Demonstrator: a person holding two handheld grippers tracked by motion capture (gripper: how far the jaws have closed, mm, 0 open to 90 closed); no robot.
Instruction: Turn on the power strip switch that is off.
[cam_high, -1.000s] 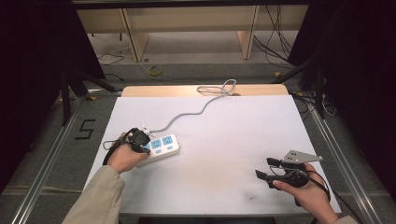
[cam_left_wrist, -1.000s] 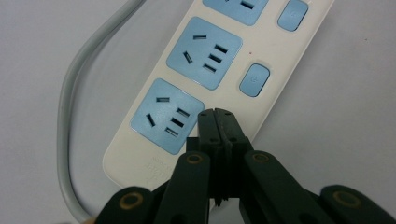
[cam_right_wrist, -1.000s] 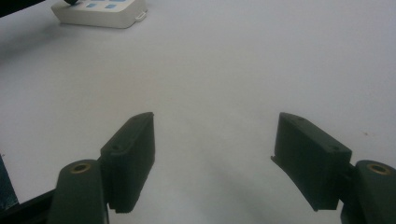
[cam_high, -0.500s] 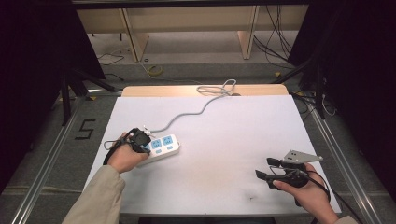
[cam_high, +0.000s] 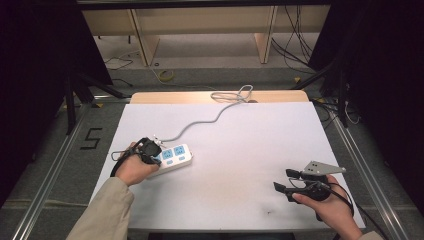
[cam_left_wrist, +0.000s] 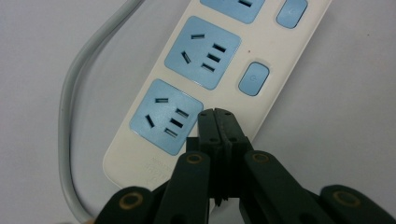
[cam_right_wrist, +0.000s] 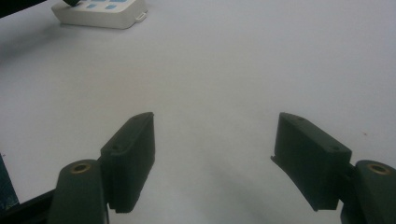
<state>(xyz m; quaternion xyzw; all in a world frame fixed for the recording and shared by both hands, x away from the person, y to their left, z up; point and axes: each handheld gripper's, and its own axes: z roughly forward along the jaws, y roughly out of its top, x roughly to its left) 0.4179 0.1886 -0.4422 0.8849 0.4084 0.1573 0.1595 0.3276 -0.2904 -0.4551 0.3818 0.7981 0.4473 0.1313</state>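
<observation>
A white power strip (cam_high: 175, 156) with blue sockets lies on the left part of the white table (cam_high: 250, 135). Its grey cable (cam_high: 200, 124) runs toward the table's far edge. My left gripper (cam_high: 154, 154) is shut with nothing between its jaws. In the left gripper view its tips (cam_left_wrist: 217, 116) rest on the power strip (cam_left_wrist: 210, 60), beside the nearest socket and in line with the row of blue buttons. My right gripper (cam_high: 283, 180) is open at the near right, low over bare table. In the right gripper view the gripper (cam_right_wrist: 212, 140) holds nothing, and the power strip (cam_right_wrist: 100, 11) lies far off.
The cable (cam_left_wrist: 70, 102) curves along the strip's left side. A coil of it lies at the table's far wooden edge (cam_high: 235, 95). Dark stands and floor cables surround the table. A person's hands hold both grippers from the near edge.
</observation>
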